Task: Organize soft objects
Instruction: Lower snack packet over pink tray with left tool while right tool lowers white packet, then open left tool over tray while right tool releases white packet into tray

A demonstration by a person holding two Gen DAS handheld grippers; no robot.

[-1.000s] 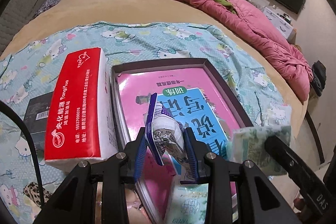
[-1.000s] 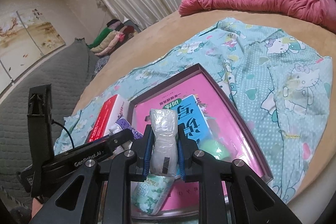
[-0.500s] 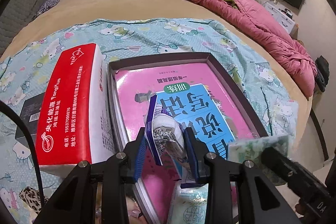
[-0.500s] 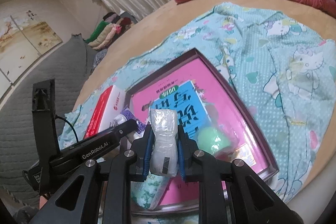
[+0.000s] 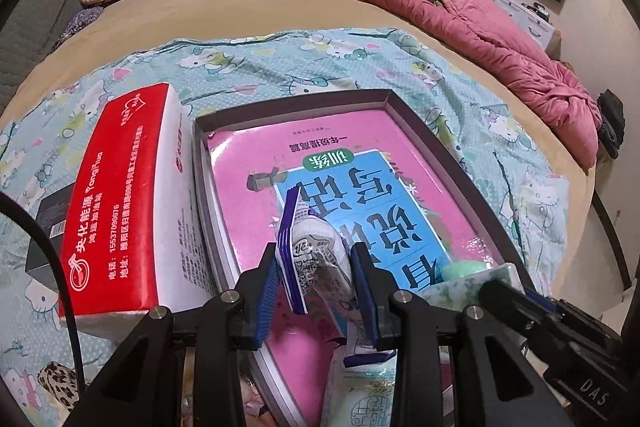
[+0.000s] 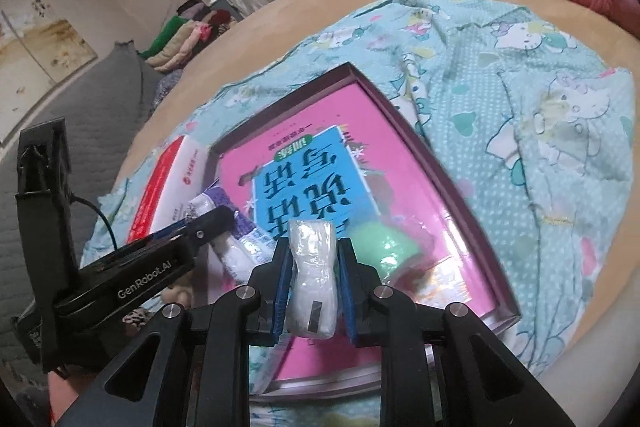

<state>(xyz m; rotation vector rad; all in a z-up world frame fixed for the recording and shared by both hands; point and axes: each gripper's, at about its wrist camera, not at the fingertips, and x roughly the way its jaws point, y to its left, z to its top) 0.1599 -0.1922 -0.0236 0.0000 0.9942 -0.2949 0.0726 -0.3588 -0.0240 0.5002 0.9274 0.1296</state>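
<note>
On the teal cartoon-print sheet (image 5: 328, 67), the shallow dark-rimmed box (image 5: 420, 135) waits. Left gripper (image 5: 318, 291) clenches a purple-edged tissue pack (image 5: 312, 255); right gripper (image 6: 314, 291), jaws just easing apart, grips a clear-wrapped white tissue pack (image 6: 312, 283) over the box's near edge. Loosened, it could tumble outside.

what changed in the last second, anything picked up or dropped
Nothing was picked up or dropped. The right gripper has just been opening slightly, with the white wrapped pack between its pads. The shallow box sits higher in its view, and a green ball shows more fully. The left gripper holds its printed packet as before; the red tissue pack has not moved.
</note>
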